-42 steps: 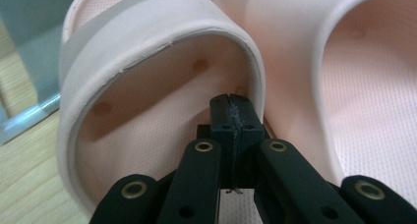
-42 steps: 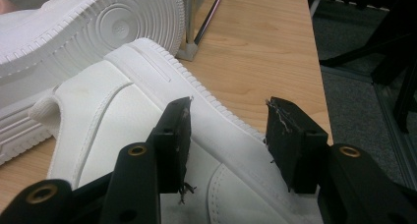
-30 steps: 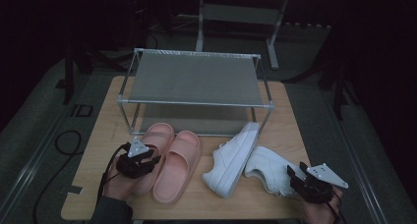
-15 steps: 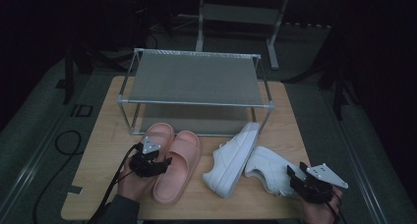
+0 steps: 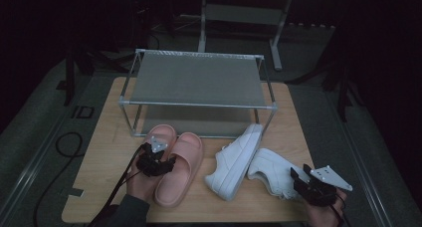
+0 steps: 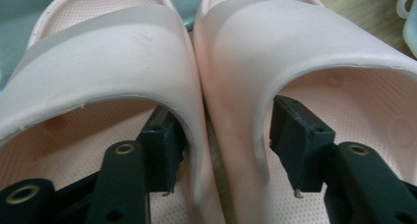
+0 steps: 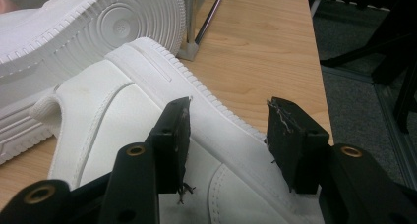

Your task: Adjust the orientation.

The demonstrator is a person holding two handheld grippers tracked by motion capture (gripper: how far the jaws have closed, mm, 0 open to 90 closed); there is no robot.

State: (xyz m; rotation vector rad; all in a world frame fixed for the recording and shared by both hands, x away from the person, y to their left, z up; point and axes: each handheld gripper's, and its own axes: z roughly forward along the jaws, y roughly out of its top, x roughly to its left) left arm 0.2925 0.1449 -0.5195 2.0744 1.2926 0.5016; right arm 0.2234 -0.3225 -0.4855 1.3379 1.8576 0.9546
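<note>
Shifted right since earlier, left gripper (image 6: 223, 153) straddles both slides' (image 6: 275, 62) touching inner walls, jaws just narrowing, unclamped; right gripper (image 7: 228, 145) gapes over sneaker (image 7: 123, 130).

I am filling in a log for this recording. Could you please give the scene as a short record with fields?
surface: wooden table
rack: metal shoe rack, both shelves bare
slippers: pink slippers, side by side
sneakers: white sneakers, one lying on its side
left gripper: fingers just opening, one inside each slipper, astride their inner walls
right gripper: open, over the nearer sneaker
</note>
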